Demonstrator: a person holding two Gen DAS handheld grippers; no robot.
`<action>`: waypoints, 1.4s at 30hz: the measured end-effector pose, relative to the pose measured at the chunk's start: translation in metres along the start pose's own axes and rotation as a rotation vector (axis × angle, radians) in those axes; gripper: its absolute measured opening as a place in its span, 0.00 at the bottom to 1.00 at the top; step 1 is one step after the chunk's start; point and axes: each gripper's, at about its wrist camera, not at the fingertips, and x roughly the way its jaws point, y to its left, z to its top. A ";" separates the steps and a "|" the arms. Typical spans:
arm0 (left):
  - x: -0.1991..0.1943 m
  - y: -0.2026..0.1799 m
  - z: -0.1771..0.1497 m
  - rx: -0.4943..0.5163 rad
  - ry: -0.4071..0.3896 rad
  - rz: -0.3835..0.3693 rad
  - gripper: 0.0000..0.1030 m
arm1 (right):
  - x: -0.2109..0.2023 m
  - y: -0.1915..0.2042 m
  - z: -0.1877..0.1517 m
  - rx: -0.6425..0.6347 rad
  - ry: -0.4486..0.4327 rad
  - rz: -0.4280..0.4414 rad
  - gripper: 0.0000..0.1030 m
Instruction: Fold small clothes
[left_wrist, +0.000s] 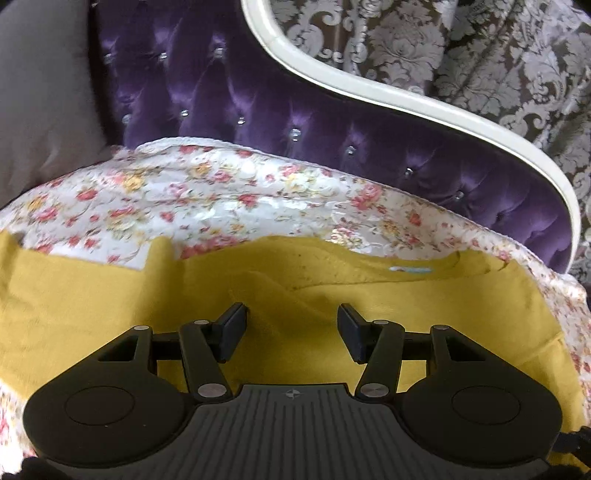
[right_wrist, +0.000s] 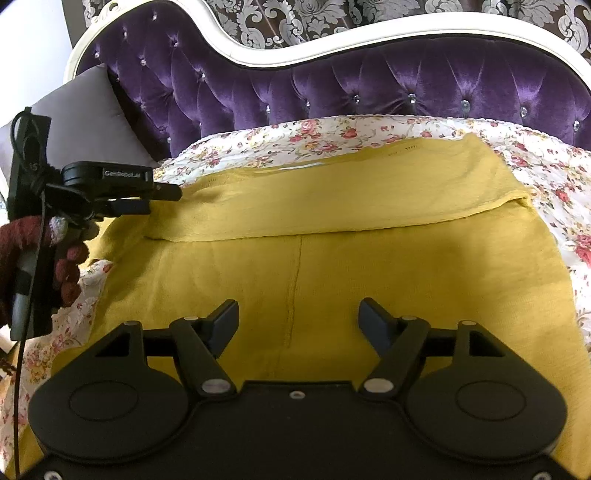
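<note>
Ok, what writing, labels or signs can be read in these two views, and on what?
"GenRoboLAI", or close to it, last letters blurred: white print on the side of the left gripper, seen in the right wrist view.
Pale blue neck tag on the yellow garment: too blurred to read.
Small round crosshair mark on the left gripper's body: a sign, no letters.
Nothing else is legible.

Floral bedspread (right_wrist: 388, 134), tufted purple headboard (right_wrist: 369, 88), grey cushion (right_wrist: 92, 122), perhaps damask wallpaper (left_wrist: 480, 55) behind

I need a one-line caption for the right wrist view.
Right gripper open above a mustard garment, far edge folded over, on a floral sheet.
</note>
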 end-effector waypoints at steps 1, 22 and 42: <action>0.002 -0.001 0.001 0.007 0.006 -0.001 0.51 | 0.000 0.000 0.000 0.004 0.000 0.002 0.73; -0.077 0.036 -0.032 -0.080 0.042 0.157 0.52 | 0.009 0.026 -0.005 -0.109 0.042 -0.044 0.96; -0.137 0.140 -0.071 -0.280 -0.056 0.231 0.87 | 0.017 0.054 -0.016 -0.250 0.077 -0.145 0.99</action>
